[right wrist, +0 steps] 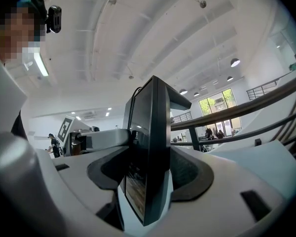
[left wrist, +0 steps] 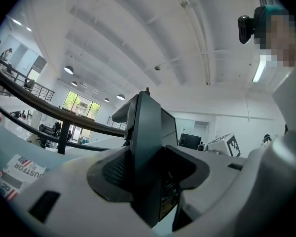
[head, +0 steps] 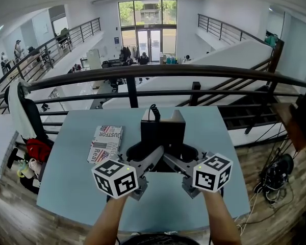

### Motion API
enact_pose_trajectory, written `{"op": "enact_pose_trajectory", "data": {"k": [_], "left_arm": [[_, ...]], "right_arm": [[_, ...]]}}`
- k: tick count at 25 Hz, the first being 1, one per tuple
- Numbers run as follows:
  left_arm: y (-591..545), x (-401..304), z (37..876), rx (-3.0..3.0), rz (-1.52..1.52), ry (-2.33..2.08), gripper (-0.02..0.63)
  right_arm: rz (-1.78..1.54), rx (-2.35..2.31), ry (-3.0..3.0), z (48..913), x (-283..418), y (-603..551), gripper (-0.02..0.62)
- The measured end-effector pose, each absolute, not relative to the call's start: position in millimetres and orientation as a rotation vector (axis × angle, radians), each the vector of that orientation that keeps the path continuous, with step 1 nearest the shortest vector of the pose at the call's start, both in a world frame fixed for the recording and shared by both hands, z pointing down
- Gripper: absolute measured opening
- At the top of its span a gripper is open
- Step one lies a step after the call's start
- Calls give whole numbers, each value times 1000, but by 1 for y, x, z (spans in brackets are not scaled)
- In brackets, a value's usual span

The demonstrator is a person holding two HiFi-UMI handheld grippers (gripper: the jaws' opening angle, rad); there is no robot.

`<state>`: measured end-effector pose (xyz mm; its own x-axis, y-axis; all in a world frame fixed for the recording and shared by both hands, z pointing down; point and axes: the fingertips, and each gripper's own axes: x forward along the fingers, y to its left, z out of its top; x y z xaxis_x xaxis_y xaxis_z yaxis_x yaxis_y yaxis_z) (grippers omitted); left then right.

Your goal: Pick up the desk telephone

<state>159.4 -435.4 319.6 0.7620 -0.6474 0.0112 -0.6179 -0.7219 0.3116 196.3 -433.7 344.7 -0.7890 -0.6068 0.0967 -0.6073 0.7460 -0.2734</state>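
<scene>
your left gripper (head: 152,160) and right gripper (head: 174,162) are each clamped on a side edge of the desk telephone (head: 162,130), held straight ahead between them, equally near both. its long axis seems to run away from you, cord end farthest, above the blue table (head: 76,177). a magazine (head: 106,143) lies to their left.

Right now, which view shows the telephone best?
The head view: most of the telephone shows, cord on top, held between the left gripper and right gripper. Each gripper view shows only one dark edge of it, clamped between that gripper's jaws.
</scene>
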Motion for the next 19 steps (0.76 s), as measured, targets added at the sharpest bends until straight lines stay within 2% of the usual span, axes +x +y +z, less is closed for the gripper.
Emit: {"op": "enact_pose_trajectory", "data": {"k": [19], "left_arm": [[-432, 156, 321, 2650, -159, -970, 207]], "right_arm": [[447, 1028, -2923, 345, 193, -429, 247]]}}
